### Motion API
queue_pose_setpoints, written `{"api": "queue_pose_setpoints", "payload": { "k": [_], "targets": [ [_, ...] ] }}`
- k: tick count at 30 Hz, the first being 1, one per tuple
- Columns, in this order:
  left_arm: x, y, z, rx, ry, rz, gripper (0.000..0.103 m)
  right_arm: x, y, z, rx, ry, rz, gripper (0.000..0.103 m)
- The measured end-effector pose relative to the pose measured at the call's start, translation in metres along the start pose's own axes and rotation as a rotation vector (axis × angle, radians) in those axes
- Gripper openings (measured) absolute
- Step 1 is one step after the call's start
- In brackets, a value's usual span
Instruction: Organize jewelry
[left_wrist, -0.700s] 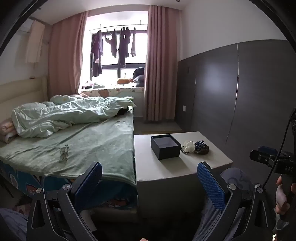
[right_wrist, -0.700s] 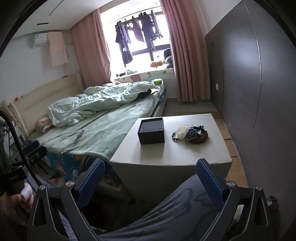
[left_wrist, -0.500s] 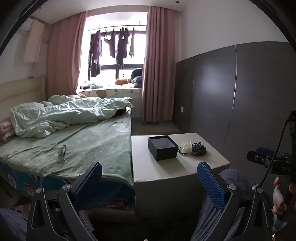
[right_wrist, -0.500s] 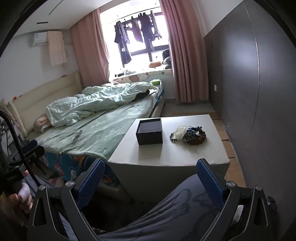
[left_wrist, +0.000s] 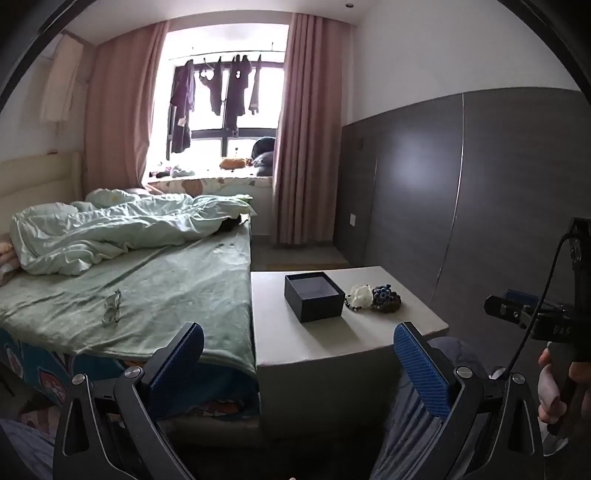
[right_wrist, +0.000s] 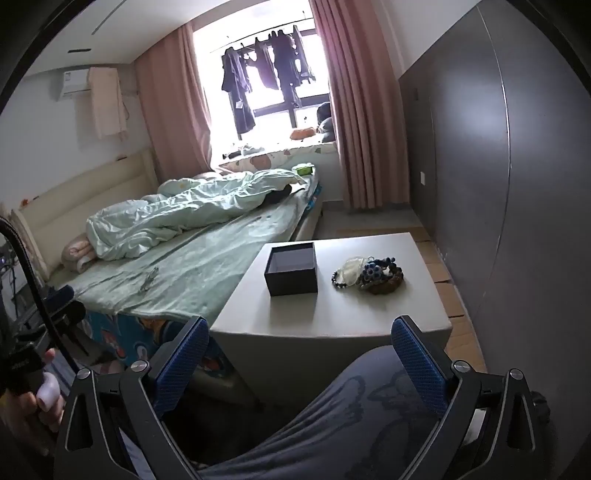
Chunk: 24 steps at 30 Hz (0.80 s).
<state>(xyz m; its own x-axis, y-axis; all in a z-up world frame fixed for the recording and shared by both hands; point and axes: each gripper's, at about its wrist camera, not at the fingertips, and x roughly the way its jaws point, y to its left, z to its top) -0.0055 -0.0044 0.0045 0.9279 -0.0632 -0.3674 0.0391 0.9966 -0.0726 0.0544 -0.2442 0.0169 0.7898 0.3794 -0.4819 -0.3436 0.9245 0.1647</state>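
Both hand-held grippers hang back from the table (left_wrist: 295, 347), farther off than 0.7 s ago: in each wrist view the table and its load now look smaller and sit deeper in the scene. The left hand-held gripper (left_wrist: 299, 365) is spread wide and holds nothing. The right hand-held gripper (right_wrist: 299, 354) is likewise released and empty, above the person's knee (right_wrist: 351, 417). The open dark box (right_wrist: 291, 268) stands on the table's middle, unchanged in place. Just right of it lies the jewelry pile (right_wrist: 369, 275): a dark bead bracelet, a pale translucent piece and a cluster of blue beads on a brown strand, all touching one another, apart from the box. A pair of glasses (left_wrist: 112, 312) lies on the green bed (left_wrist: 166, 280) to the left.
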Motion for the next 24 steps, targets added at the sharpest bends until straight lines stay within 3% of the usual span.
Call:
{"api": "queue_pose_setpoints", "payload": {
  "k": [24],
  "targets": [
    [-0.016, 0.004, 0.001, -0.018, -0.024, -0.010, 0.103, -0.003, 0.008, -0.004, -0.026, 0.000, -0.019, 0.100]
  ]
}}
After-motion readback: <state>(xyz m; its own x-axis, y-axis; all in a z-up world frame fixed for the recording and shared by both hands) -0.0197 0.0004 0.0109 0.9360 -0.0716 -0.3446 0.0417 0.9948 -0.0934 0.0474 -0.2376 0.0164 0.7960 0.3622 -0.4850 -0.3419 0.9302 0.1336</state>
